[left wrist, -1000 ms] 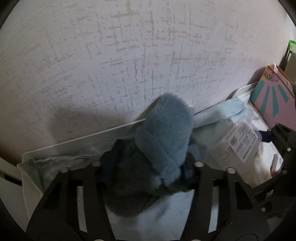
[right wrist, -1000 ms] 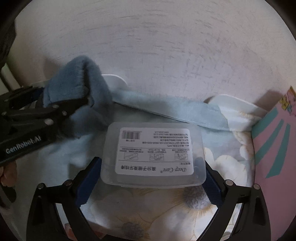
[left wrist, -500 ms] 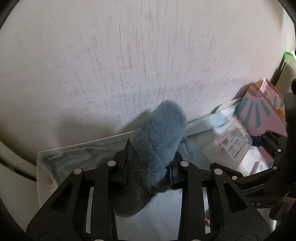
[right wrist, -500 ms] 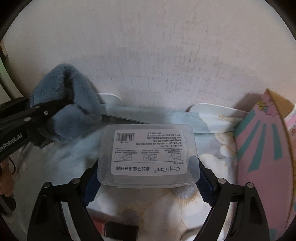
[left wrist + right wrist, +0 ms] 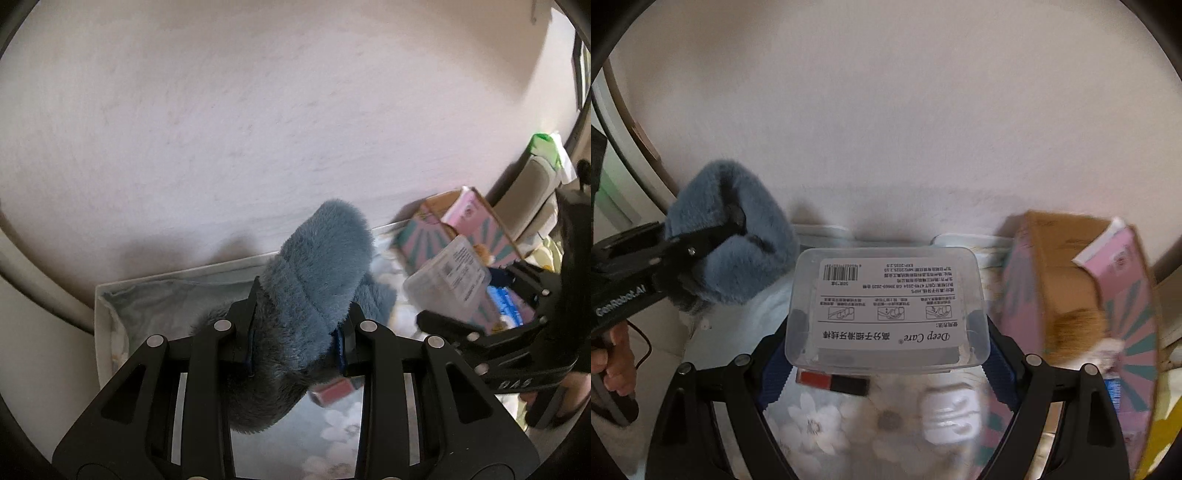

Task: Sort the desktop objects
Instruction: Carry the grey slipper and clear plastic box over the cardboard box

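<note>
My left gripper is shut on a fuzzy blue-grey plush item and holds it up above a white fabric-lined bin. The plush also shows at the left of the right wrist view, clamped in the left gripper. My right gripper is shut on a clear plastic floss-pick box with a white printed label, held up above the floral cloth. The box and right gripper show at the right of the left wrist view.
A pink and teal carton with open flaps stands at the right, against the wall. A red and black small item and a white object lie on the floral cloth below the box. A pale wall fills the background.
Both grippers have lifted and pulled back from the wall, carrying the plush and the clear box. More of the carton and the small items on the cloth has come into view.
</note>
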A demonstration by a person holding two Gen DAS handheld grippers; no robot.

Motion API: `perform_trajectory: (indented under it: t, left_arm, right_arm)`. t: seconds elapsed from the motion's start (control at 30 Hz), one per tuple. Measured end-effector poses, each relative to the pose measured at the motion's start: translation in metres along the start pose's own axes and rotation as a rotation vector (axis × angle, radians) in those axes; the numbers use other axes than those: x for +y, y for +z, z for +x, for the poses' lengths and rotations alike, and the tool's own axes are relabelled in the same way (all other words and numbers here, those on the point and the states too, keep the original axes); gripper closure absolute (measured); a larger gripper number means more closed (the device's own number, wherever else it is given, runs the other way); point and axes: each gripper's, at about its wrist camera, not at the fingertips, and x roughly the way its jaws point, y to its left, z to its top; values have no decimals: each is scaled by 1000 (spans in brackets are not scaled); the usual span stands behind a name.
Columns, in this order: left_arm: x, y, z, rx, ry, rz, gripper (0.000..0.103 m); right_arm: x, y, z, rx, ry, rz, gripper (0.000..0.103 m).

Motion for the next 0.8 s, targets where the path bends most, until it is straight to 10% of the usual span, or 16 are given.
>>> perform_trajectory:
  t: [0.8]
  left_arm:
    - [-199,89,13,-14,-177,257,76]
  right_arm:
    - [-112,-38,-77,164,-49,5,17]
